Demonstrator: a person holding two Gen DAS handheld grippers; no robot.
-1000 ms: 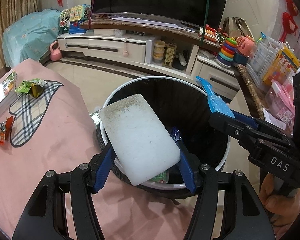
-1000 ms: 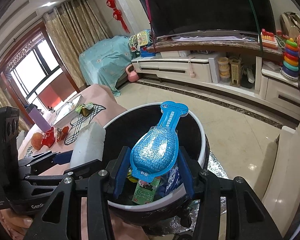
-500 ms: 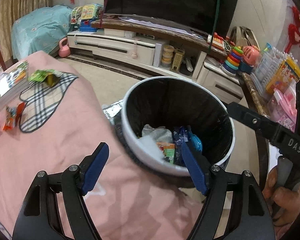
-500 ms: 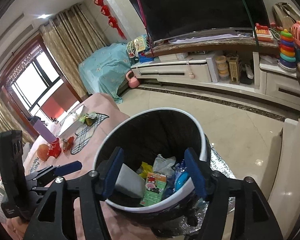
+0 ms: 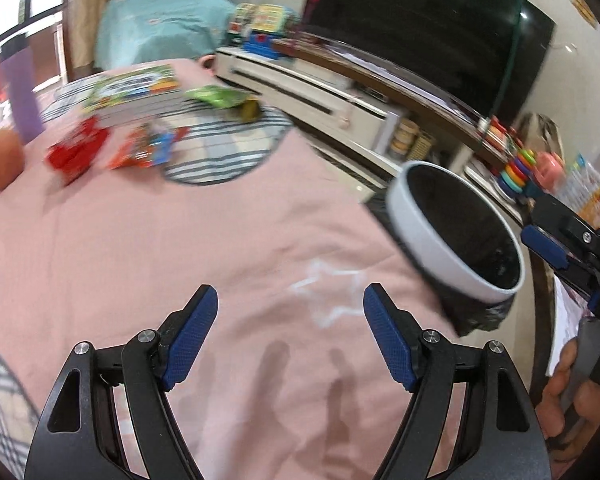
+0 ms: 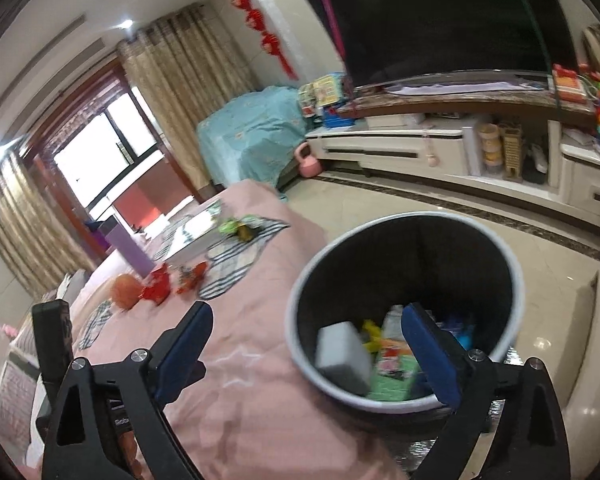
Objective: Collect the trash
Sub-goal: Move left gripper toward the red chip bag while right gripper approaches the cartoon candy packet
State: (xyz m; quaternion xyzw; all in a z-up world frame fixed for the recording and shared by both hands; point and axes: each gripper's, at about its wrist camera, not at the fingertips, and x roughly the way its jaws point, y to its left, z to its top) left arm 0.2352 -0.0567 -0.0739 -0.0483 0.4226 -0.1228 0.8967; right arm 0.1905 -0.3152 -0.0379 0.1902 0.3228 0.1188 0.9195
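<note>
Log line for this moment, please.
left gripper: open, empty | right gripper: opening, empty | bin: holds trash | wrappers: on bed

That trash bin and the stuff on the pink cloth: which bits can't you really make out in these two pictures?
- Left wrist view: the bin's contents, hidden by its own near wall.
- Right wrist view: part of the trash, behind the right gripper's finger.
- Both views: print on the red wrappers, smeared by motion blur.
- Left wrist view: the hand at the right edge, cut off.

You get bare pink tablecloth (image 5: pixel 220 248) ahead of left gripper (image 5: pixel 290 340); wrappers (image 5: pixel 140 152), books (image 5: pixel 136 96) crowd the far end; bin (image 5: pixel 432 248) blocks right.
</note>
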